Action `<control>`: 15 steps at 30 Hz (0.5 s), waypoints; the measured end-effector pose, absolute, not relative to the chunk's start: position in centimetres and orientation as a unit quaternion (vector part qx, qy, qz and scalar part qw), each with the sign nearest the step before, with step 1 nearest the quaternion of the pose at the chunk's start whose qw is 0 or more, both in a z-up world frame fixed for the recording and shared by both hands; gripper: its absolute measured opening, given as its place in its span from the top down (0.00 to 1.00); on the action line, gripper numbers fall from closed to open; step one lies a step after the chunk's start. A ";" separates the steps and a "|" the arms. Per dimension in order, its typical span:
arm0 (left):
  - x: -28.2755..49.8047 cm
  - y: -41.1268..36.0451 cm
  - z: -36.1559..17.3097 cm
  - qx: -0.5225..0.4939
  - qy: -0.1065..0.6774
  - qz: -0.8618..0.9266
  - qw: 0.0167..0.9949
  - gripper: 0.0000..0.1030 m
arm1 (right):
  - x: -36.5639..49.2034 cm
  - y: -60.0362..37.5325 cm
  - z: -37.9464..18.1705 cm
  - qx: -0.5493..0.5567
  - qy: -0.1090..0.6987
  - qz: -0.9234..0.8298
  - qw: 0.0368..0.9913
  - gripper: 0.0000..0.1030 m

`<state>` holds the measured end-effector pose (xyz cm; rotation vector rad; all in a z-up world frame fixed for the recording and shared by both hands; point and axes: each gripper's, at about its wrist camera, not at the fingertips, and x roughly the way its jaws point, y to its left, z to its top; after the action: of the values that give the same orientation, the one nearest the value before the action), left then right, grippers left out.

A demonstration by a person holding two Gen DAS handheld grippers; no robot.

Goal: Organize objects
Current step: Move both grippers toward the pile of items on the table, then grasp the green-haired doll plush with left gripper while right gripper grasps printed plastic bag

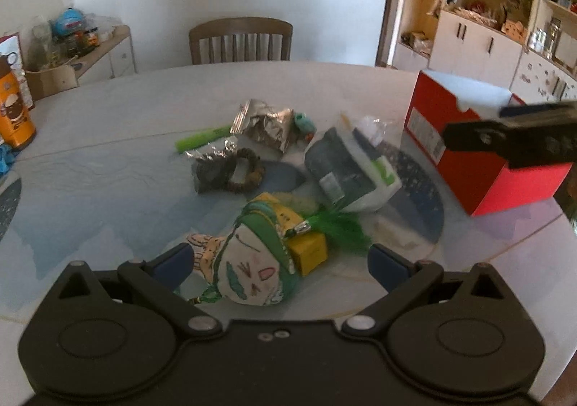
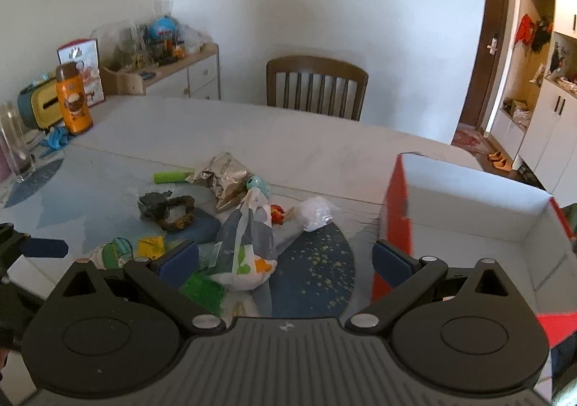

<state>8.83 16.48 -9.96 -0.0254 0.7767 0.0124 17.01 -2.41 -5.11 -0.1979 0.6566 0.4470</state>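
A clutter of small objects lies mid-table. Nearest my left gripper (image 1: 279,261), which is open, sits a green-hooded doll head (image 1: 249,261) between the fingers without being gripped, leaning on a yellow box (image 1: 306,247) with a green tassel (image 1: 342,229). Behind these lie a grey-and-white printed bag (image 1: 346,167), a beaded bracelet (image 1: 245,171), a crumpled foil packet (image 1: 267,124) and a green marker (image 1: 202,139). The open red shoebox (image 2: 468,211) stands at the right. My right gripper (image 2: 285,258) hangs open above the bag (image 2: 249,247), holding nothing.
A wooden chair (image 2: 317,84) stands at the table's far side. An orange flask (image 2: 72,99) and a glass vase (image 2: 14,146) sit at the far left of the table. A cluttered sideboard (image 2: 173,70) and wall cabinets (image 1: 505,30) lie beyond.
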 end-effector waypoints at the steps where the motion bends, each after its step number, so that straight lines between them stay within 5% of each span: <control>1: 9.0 16.6 -10.2 -0.009 0.380 0.004 0.925 0.01 | 17.7 -1.9 -5.6 -0.097 0.325 0.218 0.915 0.00; 11: 10.1 17.2 -11.2 0.033 0.377 -0.017 0.925 0.14 | 21.8 1.9 -9.1 -0.104 0.367 0.218 0.898 0.02; 15: 10.2 17.2 -11.4 0.046 0.379 -0.028 0.924 0.22 | 22.8 2.8 -10.0 -0.110 0.377 0.215 0.894 0.09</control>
<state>10.20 17.23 -11.37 0.0941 0.7772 -0.0564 22.83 2.76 -10.03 -0.2273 0.7817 0.4456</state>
